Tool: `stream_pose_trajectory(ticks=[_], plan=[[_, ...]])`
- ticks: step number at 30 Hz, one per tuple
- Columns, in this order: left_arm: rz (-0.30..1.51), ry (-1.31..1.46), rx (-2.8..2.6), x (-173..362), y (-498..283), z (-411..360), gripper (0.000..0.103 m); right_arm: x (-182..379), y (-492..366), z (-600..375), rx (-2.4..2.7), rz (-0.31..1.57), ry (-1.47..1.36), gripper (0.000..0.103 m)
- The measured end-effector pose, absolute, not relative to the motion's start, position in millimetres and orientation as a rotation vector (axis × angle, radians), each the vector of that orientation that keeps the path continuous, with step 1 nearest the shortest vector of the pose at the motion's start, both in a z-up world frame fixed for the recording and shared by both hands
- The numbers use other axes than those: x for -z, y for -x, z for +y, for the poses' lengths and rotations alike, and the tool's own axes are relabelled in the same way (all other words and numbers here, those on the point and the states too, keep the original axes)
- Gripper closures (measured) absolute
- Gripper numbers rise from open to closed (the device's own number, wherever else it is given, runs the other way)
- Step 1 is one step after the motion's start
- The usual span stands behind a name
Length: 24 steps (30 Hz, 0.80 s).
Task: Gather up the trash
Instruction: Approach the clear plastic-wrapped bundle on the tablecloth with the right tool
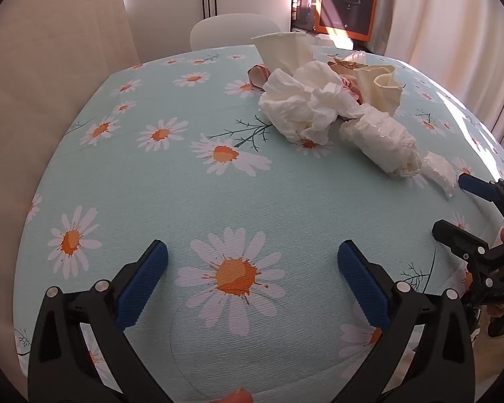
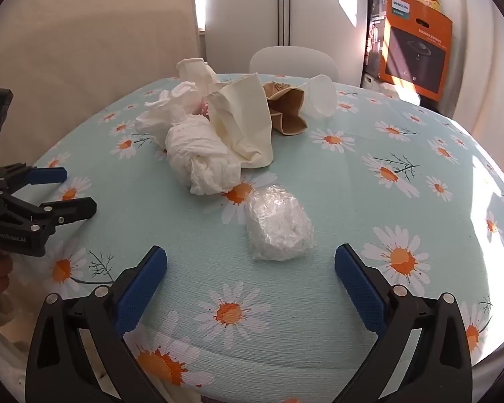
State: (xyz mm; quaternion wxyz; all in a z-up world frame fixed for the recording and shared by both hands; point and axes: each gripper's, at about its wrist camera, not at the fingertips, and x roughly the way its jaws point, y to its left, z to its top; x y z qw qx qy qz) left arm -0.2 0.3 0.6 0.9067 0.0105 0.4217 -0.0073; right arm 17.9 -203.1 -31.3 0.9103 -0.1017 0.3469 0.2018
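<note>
The right gripper (image 2: pixel 251 265) has its jaws wide open and empty; the plastic-wrapped wad (image 2: pixel 279 223) lies on the desk (image 2: pixel 336 181) just ahead between them. The left gripper (image 1: pixel 252 262), also open, is farther away. Crumpled tissues (image 2: pixel 201 154) lie beyond.

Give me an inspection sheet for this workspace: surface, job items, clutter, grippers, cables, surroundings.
Surface: table under a daisy-print tablecloth, sunlit at its right edge.
Job's things: crumpled clear plastic wrap lying alone nearest the right gripper; white crumpled tissues, cream paper bag, brown paper bag and clear plastic cup piled together farther back.
Clutter: nothing seen apart from the trash.
Grippers: left gripper and right gripper both open and empty, above the cloth.
Cables: nothing seen.
Surroundings: white chair behind the table, orange appliance box at right, curtains.
</note>
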Motion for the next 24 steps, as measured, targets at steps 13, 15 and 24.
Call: stream_pose_trajectory(ticks=[13, 15, 24], plan=[[0.852, -0.023, 0.016, -0.3, 6.2, 1.7, 0.004, 31.8, -20.0, -202.9, -0.42, 0.722, 0.212, 0.006], [0.855, -0.023, 0.016, -0.7, 5.3, 2.5, 0.004, 31.7, -19.5, -203.1, -0.42, 0.722, 0.211, 0.006], [0.84, -0.023, 0.015, -2.7, 4.7, 1.0, 0.004, 32.4, -18.5, -203.4, -0.419, 0.719, 0.204, 0.006]])
